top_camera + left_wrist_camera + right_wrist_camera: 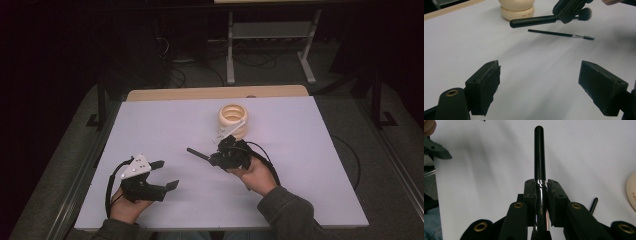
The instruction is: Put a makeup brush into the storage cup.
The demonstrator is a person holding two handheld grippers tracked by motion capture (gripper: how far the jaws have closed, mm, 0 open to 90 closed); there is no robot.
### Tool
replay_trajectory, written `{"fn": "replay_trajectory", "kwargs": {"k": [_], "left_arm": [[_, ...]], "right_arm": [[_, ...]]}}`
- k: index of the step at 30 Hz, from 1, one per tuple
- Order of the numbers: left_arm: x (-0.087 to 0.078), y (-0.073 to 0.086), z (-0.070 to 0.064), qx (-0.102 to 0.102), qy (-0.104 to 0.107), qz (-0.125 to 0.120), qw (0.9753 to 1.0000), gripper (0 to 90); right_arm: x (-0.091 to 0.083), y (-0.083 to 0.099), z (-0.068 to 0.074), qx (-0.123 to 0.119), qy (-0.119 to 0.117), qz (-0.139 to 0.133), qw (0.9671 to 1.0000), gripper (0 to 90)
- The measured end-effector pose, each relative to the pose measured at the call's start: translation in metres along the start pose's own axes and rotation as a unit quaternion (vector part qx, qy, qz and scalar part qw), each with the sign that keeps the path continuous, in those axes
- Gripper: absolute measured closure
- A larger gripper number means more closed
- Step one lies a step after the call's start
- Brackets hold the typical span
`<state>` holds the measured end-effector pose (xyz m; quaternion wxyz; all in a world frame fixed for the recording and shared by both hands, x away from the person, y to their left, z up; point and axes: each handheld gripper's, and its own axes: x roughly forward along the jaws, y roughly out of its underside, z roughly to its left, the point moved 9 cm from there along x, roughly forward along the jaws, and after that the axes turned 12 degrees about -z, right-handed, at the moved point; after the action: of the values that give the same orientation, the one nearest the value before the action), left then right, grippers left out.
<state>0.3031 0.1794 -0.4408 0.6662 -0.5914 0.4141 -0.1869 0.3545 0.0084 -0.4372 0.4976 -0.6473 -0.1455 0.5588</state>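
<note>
Our right tongs (541,188) are pinching a thick brush (536,20) by its shiny ferrule, the black handle sticking straight out ahead of the tips and the soft head (585,13) back toward the hand; we carry it clear of the desk (165,120). Our left tongs (165,174) are spread wide with nothing between them, hovering low near our own edge. Just past the right tongs stands the cream holder (233,120), its open mouth up, closer to the right hand than to the left. From the left tongs, a thin wand (561,34) lies flat on the desk ahead, under the carried brush, its long axis running crosswise to them, bristled tip to their right. We judge the next move turns on the brush's axis: it lies about level now, and must be tipped upright over the holder to drop in. The right hand is the nearer one for that.
</note>
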Motion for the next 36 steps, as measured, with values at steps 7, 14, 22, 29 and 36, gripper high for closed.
{"fn": "replay_trajectory", "kwargs": {"k": [7, 14, 22, 29, 36], "left_arm": [[0.006, -0.005, -0.007, 0.017, 0.021, 0.019, 0.9994, 17.2], [0.012, -0.017, -0.015, 0.040, 0.046, 0.029, 0.9977, 20.3], [0.015, -0.031, -0.022, 0.062, 0.065, 0.038, 0.9952, 21.6], [0.021, -0.041, -0.029, 0.088, 0.088, 0.056, 0.9906, 24.7], [0.029, -0.045, -0.038, 0.099, 0.115, 0.075, 0.9856, 28.6]], "right_arm": [[-0.018, 0.008, 0.001, -0.020, -0.014, -0.004, 0.9997, 77.5], [-0.038, 0.013, 0.002, -0.039, -0.023, -0.002, 0.9990, 77.4], [-0.053, 0.015, 0.006, -0.047, -0.037, -0.003, 0.9982, 77.4], [-0.063, 0.017, 0.012, -0.071, -0.059, 0.000, 0.9957, 77.4], [-0.069, 0.019, 0.020, -0.081, -0.084, 0.005, 0.9932, 77.4]]}}
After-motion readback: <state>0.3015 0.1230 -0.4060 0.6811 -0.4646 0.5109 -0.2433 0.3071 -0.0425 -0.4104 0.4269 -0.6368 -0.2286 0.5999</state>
